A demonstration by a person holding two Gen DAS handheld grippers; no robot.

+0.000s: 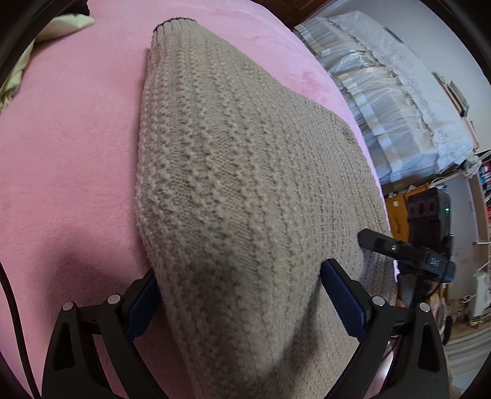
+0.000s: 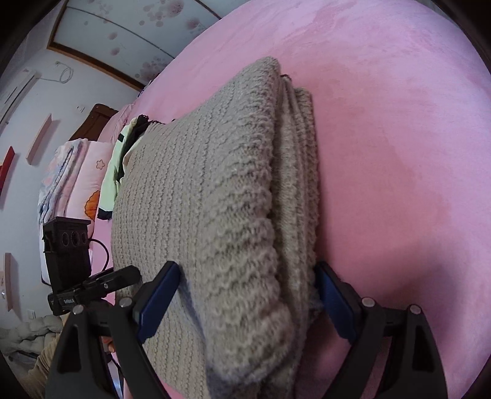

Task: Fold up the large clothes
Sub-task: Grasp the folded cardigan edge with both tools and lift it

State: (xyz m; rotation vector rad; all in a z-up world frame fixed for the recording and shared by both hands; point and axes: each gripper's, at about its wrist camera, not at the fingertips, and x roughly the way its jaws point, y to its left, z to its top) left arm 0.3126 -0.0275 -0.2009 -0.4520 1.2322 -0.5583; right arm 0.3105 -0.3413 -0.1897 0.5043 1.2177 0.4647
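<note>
1. The beige knit sweater [image 1: 245,172] lay on the pink bed cover [image 1: 67,153], already folded into a thick stack; layered edges showed along its right side in the right wrist view.
2. Left gripper [image 1: 242,294]: fingers spread wide, one blue pad on each side of the sweater's near end. Fabric bulged up between them. The pads looked at or just beside the knit, not squeezing it, so I judged it open and straddling rather than gripping.
3. Right gripper [image 2: 245,294]: same picture. Its fingers [image 2: 159,294] were apart, the left pad touching the knit and the right pad just beside the stacked edges. No pinch was visible.
4. Key relation: the sweater ran straight ahead of both sets of fingers, its long axis pointing away along the camera line toward the ribbed cuff or hem [image 1: 178,23] at the far end. Both grippers sat at the near end, side by side, each one showing in the other's view. Neither was clearly nearer.
5. Judgement: the task looked late, with the bundle compact. A likely next move would be closing on the near end to lift it over toward the far end, or a release.
6. Risk: thick, springy knit could slip from a shallow pinch, or the layers could slide apart.
7. Other items: a light green garment [image 2: 115,167] beyond the sweater, and a white covered bed [image 1: 383,92] off to the side.
</note>
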